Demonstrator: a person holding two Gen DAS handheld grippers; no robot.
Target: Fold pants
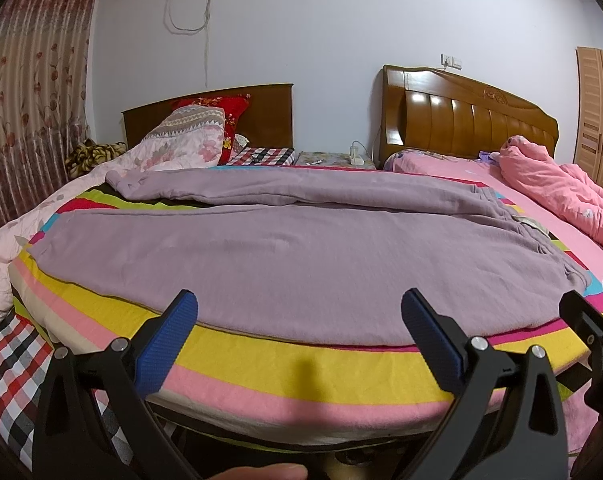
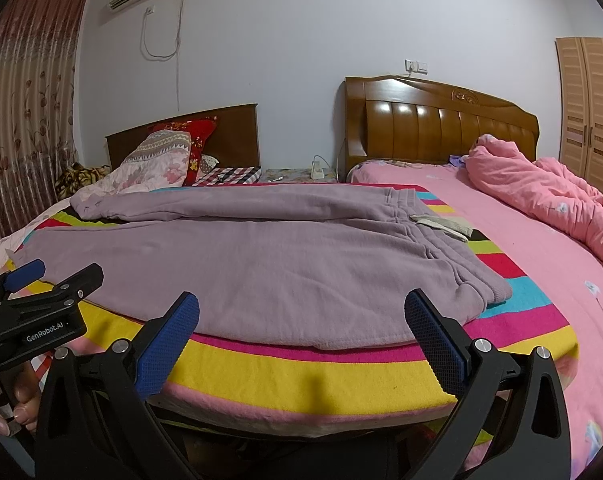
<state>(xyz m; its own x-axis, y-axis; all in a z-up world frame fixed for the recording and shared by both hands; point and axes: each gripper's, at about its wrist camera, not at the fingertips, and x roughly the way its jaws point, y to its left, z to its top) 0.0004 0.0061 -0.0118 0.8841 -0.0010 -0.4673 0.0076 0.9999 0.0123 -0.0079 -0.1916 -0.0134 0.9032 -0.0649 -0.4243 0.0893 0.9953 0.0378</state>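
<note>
Mauve sweatpants (image 1: 261,256) lie spread flat on a striped blanket (image 1: 293,364), waistband to the right, both legs running left; they also show in the right wrist view (image 2: 269,264). The far leg (image 2: 221,204) lies apart from the near one. My left gripper (image 1: 299,334) is open and empty, just short of the pants' near edge. My right gripper (image 2: 301,336) is open and empty, near the same edge toward the waistband (image 2: 481,280). The left gripper also shows at the left of the right wrist view (image 2: 49,276).
The striped blanket (image 2: 341,372) covers the bed's near part. A pink quilt (image 2: 541,196) lies bunched at the right. Pillows (image 2: 165,156) and a floral cover are at the far left. Two wooden headboards (image 2: 441,120) stand at the wall, a wardrobe (image 2: 589,112) at the right.
</note>
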